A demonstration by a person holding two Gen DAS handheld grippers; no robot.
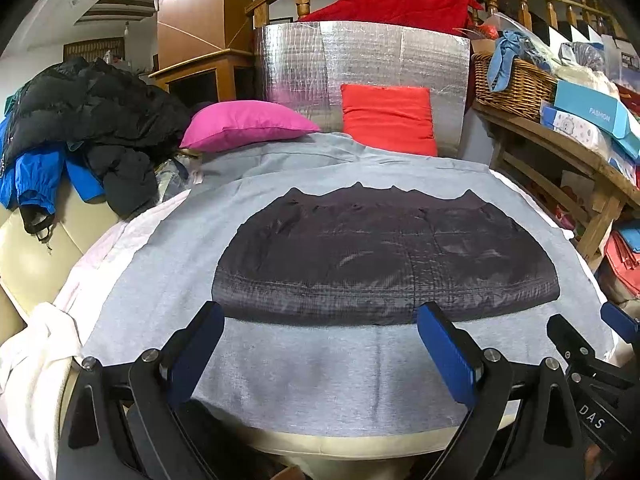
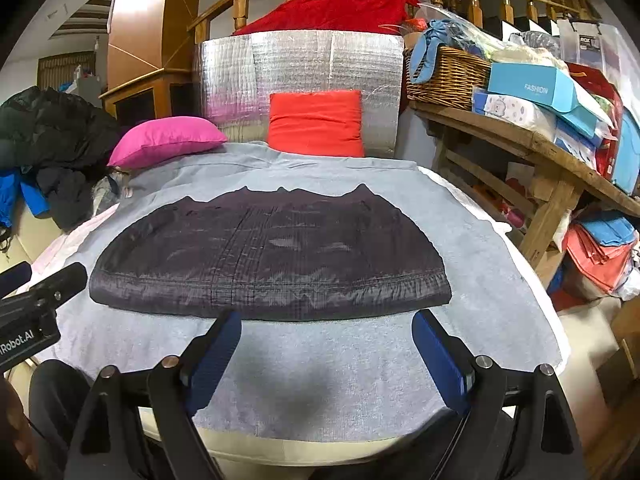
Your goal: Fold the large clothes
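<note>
Left wrist view: left gripper [image 1: 320, 320] spread wide, empty, before folded dark garment [image 1: 384, 256]. Right gripper [image 2: 326, 328] likewise released.

"FASHION" on the blue box [image 2: 532, 88]; "Robot.AI" on the left gripper [image 2: 24, 336].

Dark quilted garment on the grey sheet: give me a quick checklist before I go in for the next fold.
1. Left gripper open, nothing between its fingers: ok.
2. Right gripper open and empty: ok.
3. Dark quilted garment lies flat on the grey sheet, near edge straight: ok.
4. Both grippers stand short of the garment's near edge, not touching it: ok.
5. Pink pillow and red cushion clear of the garment: ok.
6. How many folds are already made: cannot tell.
</note>
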